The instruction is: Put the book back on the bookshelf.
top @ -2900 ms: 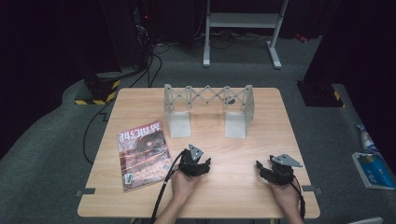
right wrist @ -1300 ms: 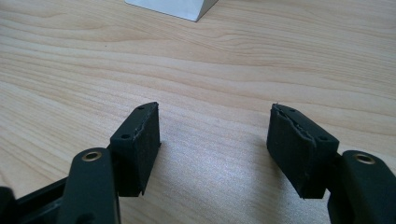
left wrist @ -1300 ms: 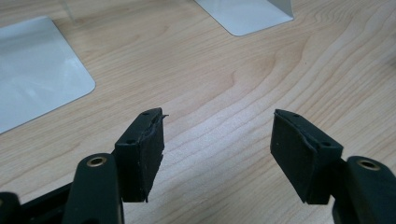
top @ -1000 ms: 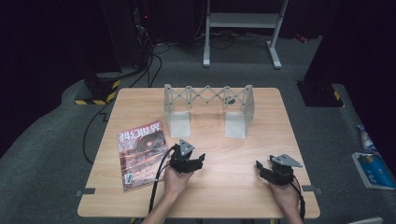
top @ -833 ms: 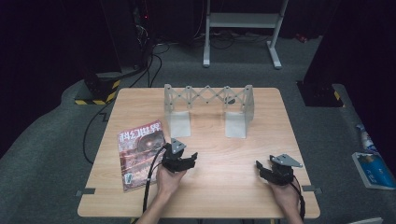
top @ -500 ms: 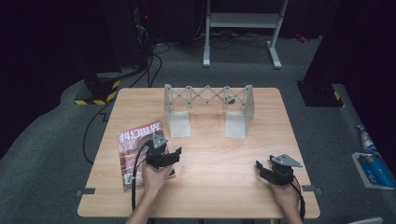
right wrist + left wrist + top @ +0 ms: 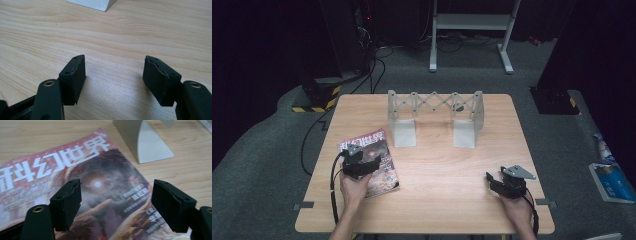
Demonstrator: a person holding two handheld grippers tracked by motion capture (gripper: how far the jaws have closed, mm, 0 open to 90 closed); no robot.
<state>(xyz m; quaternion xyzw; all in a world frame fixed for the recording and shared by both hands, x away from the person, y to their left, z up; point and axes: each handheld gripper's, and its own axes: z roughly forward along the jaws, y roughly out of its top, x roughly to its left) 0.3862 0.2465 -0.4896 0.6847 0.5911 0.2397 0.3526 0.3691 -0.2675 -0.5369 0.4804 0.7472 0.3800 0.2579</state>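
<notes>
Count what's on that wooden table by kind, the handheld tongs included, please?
Magazine: 1
Grey expanding rack: 1
Handheld tongs: 2, left tongs open over the magazine, right tongs open above bare table
Total: 4

Light wooden rectangular table (image 7: 512, 200) on grey carpet floor (image 7: 257, 165). Dark surroundings. White metal stand frame (image 7: 472, 22) at 12 o'clock; black-yellow striped base (image 7: 314, 102) at 10; black cables (image 7: 379, 70) near 11.
</notes>
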